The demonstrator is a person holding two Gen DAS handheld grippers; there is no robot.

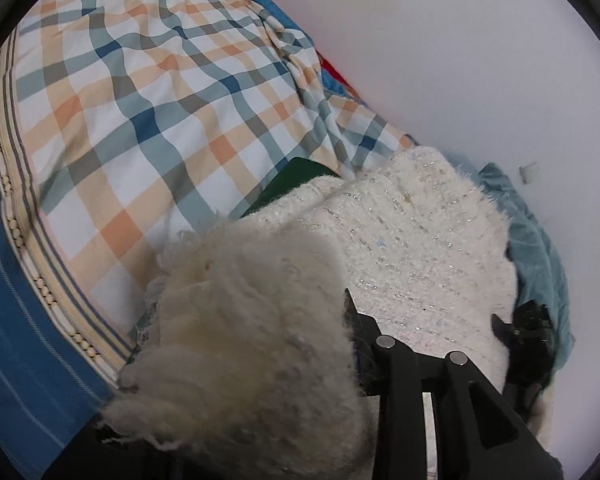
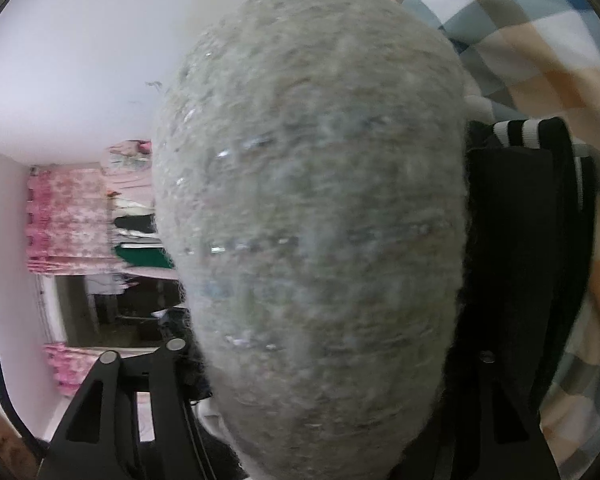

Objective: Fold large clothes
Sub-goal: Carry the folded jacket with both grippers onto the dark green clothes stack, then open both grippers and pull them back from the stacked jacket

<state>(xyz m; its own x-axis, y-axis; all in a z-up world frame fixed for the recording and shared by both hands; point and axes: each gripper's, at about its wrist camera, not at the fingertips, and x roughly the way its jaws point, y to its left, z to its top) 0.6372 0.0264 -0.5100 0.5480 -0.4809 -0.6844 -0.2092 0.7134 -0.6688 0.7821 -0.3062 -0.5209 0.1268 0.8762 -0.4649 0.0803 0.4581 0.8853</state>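
Sweater point(image 1: 400, 240) bunches between both grippers' parted jaws; whether either bites I cannot tell, so lay it flat first.

The left wrist view looks steeply down over a fuzzy cream garment point(image 1: 400, 240) onto the checked bedsheet point(image 1: 160, 100) toward 10 o'clock. The right wrist view sits pressed close against that garment point(image 2: 312, 220), the same sheet point(image 2: 520, 40) showing at 1 o'clock.

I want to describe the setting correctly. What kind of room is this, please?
Most likely a bedroom at home. A checked bed sheet covers what looks like a mattress against a white wall, a fluffy cream garment lies on it, and pink floral curtains hang in the background.
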